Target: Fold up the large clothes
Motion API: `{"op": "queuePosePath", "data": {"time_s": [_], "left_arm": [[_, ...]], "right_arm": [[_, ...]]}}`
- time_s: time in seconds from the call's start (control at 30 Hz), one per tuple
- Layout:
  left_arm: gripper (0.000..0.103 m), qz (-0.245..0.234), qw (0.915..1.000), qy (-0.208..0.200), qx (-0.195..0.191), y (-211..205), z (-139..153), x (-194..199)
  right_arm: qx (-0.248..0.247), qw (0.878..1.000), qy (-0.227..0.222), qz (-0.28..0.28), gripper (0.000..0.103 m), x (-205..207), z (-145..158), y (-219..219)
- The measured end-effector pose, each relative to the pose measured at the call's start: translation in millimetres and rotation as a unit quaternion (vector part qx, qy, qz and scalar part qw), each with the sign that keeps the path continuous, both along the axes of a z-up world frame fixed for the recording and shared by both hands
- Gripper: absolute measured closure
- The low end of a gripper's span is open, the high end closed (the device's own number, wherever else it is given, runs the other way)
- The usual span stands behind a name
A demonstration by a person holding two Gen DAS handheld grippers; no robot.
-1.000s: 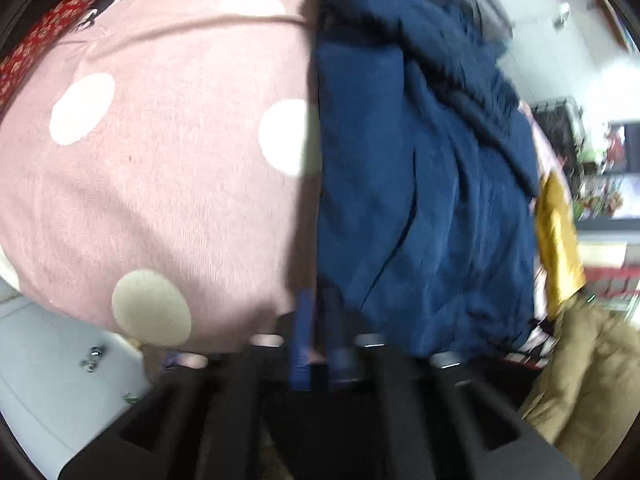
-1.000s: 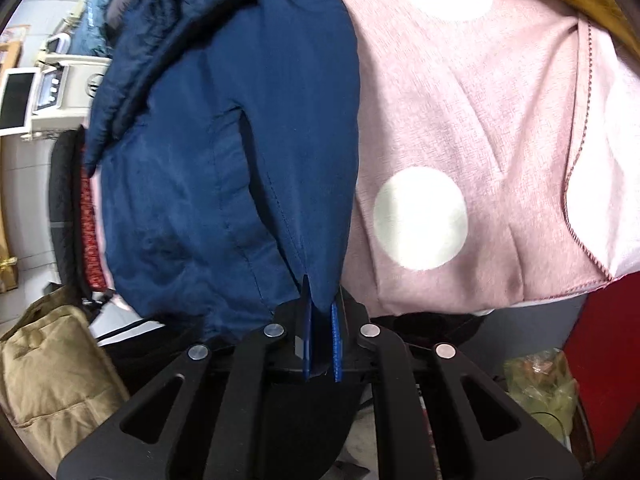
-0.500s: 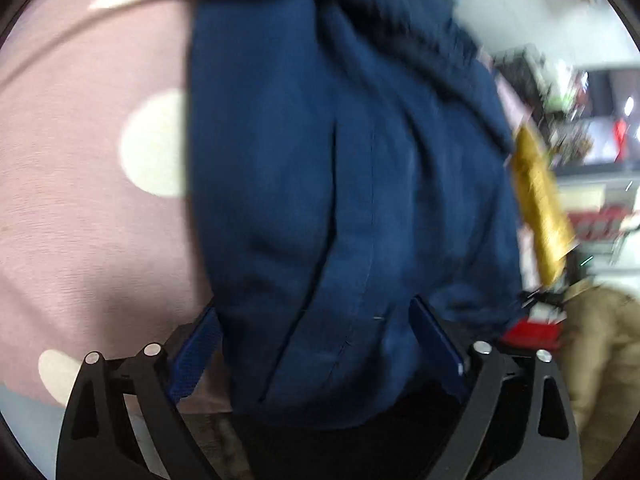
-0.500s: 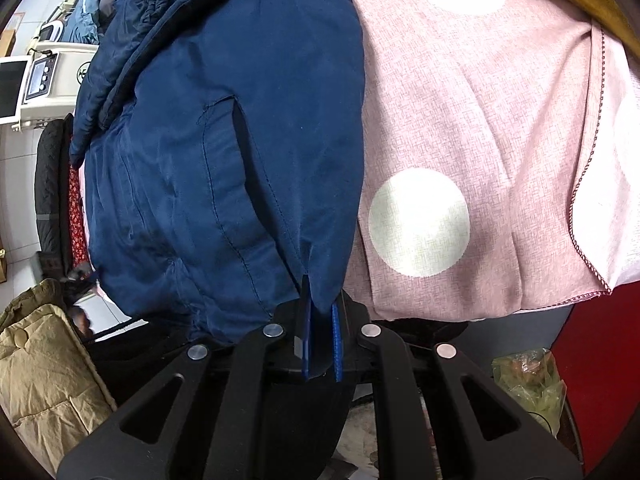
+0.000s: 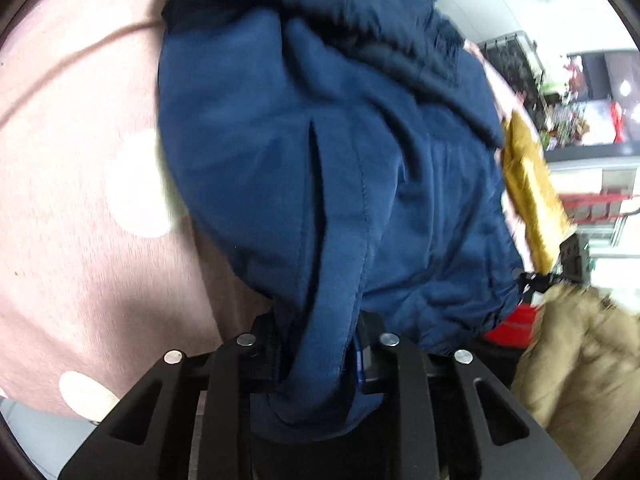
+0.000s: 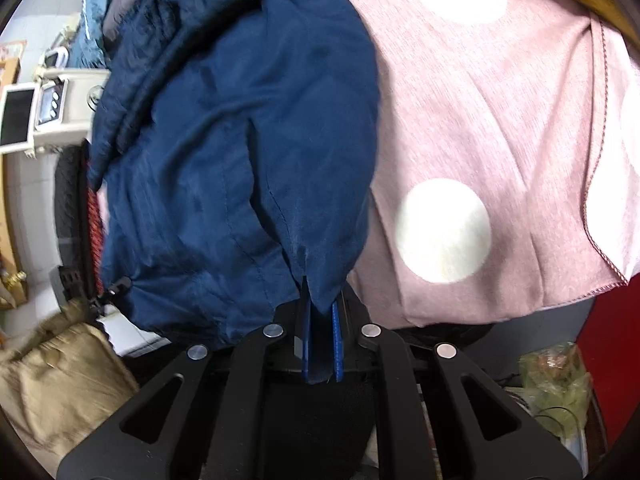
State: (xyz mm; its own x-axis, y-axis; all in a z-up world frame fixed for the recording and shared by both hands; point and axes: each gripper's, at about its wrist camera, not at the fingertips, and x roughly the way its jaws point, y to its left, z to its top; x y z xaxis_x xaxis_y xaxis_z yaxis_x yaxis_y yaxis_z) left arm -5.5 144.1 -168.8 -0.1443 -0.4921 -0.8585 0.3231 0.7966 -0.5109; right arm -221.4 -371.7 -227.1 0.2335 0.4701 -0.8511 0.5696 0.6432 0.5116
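On pink spotted cover (image 6: pixel 500 128) lies navy jacket (image 5: pixel 320 152), puffy, soft, slick, likely bulky; left claw (image 5: pixel 320 360) pinches thick hem fold, right claw (image 6: pixel 320 344) pinches corner; hems grip best

The navy jacket (image 5: pixel 332 168) is a smooth woven cloth with a faint sheen, stitched in straight seams, its padded body puckering into soft wrinkles toward the upper part of both wrist views. Under it, the pink spread (image 6: pixel 500 120) is a matt, finely textured fabric printed with white dots and edged in darker stitching. The left gripper (image 5: pixel 316 356) and right gripper (image 6: pixel 320 344) are matt black plastic with round, shiny metal rivets and blue, rough-looking pads. At the lower left of the right view, a tan quilted garment (image 6: pixel 52 376) looks soft and dull.
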Motion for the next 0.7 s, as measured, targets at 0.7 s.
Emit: {"op": "queuePosePath", "data": {"time_s": [0.7], "left_arm": [[0.08,0.126,0.9892,-0.018,-0.072,-83.4,69.8,247.4]], "right_arm": [[0.026,0.976,-0.197,-0.093,0.095,266.1,102.1,-110.0]]}}
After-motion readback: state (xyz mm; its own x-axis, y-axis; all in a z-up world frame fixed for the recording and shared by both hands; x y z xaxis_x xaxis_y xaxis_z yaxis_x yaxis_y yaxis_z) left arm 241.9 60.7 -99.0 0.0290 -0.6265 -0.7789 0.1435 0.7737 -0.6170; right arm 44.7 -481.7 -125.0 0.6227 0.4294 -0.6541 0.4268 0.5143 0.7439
